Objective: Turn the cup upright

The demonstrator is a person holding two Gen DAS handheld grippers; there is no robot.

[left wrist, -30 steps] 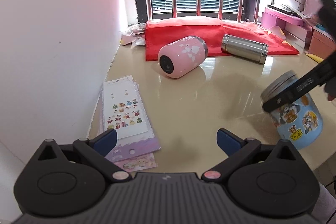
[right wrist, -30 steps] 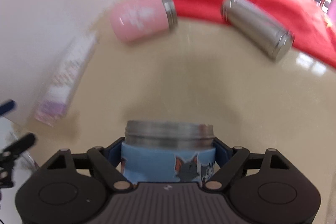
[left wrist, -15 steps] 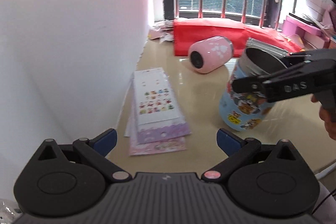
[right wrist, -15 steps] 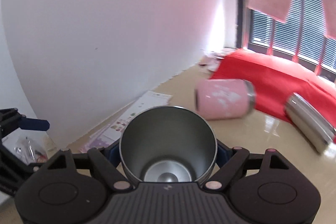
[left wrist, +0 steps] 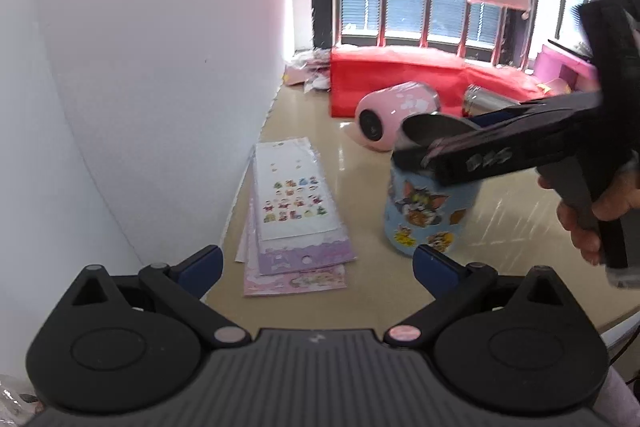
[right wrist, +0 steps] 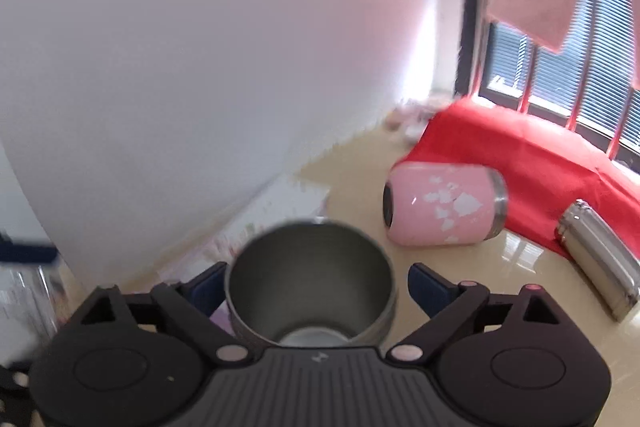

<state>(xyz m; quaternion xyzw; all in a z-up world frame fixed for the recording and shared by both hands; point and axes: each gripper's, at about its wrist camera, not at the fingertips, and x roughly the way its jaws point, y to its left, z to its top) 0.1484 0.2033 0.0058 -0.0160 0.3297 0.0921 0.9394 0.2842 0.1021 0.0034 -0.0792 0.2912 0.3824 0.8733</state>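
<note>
The blue cup (left wrist: 430,207) now stands upright on the bench (left wrist: 360,307), mouth up; one second ago it was tilted in the air with its mouth facing away. The right gripper (right wrist: 312,283) had its fingers pressed against the cup half a second ago; now the fingers are spread, with a gap at the right finger (right wrist: 430,287), and the cup (right wrist: 310,279) sits between them. The left gripper (left wrist: 316,261) is spread wide and holds nothing, as before.

The left wrist view shows the cartoon stickers on the cup's side, the sticker sheets (left wrist: 294,215) at its 9 o'clock, and the hand (left wrist: 596,215) on the right gripper's handle. The right wrist view shows the cup's steel inside, and the whole pink cup (right wrist: 444,205) and steel flask (right wrist: 600,259) lying on their sides by the red cloth (right wrist: 520,163).
</note>
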